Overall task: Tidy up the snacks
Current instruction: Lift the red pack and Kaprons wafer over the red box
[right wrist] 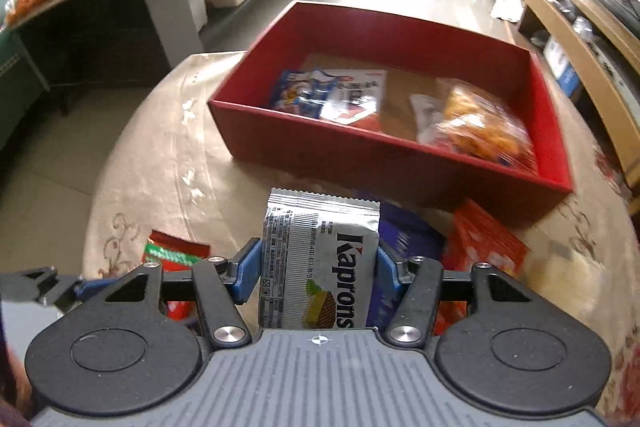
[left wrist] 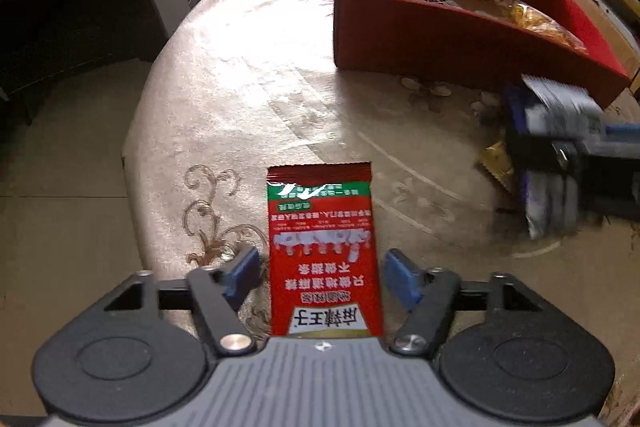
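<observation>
Pinching the light, crinkly wafer packet (right wrist: 320, 259) across its width, the right claw (right wrist: 318, 267) grips flat foil that could slip. Left claw (left wrist: 322, 273) stands narrowly open around the red sachet (left wrist: 322, 247), pads apart from its edges.

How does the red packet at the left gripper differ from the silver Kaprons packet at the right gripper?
The red packet is narrow and red with white print; the Kaprons packet is wider and silver. The left gripper shows gaps beside the red packet; the right gripper presses the Kaprons packet. Both are sealed snacks outside the red box.
</observation>
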The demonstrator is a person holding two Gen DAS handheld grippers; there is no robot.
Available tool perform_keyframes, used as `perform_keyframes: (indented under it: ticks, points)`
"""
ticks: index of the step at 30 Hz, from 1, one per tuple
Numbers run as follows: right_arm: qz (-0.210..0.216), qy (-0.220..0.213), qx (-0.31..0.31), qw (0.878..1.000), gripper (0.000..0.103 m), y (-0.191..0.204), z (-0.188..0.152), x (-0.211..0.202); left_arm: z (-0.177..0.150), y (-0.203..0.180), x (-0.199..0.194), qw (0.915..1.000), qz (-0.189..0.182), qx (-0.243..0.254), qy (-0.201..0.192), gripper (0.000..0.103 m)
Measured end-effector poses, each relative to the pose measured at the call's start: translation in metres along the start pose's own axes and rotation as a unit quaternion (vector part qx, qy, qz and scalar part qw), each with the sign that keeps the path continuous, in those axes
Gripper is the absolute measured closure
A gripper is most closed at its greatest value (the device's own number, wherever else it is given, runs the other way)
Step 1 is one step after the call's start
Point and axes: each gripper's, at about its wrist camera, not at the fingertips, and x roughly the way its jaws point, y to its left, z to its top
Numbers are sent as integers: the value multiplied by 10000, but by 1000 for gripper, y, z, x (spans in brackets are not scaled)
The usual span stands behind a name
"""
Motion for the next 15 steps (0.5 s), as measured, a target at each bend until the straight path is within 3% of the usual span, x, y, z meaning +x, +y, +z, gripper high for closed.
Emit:
perform_keyframes:
  ticks: [6, 11, 15]
  points:
    - [-65, 69, 45, 9999, 38, -9, -30, -14, -9, 0, -11, 9996, -281, -82, 63, 55]
    - [-147, 196, 84, 9997, 38, -16, -51, -18, -27, -17, -20, 9985, -488, 250, 78, 55]
    - [-263, 478, -12, 9985, 38, -17, -70, -9, -32, -30, -16, 9980, -300, 555, 76, 46]
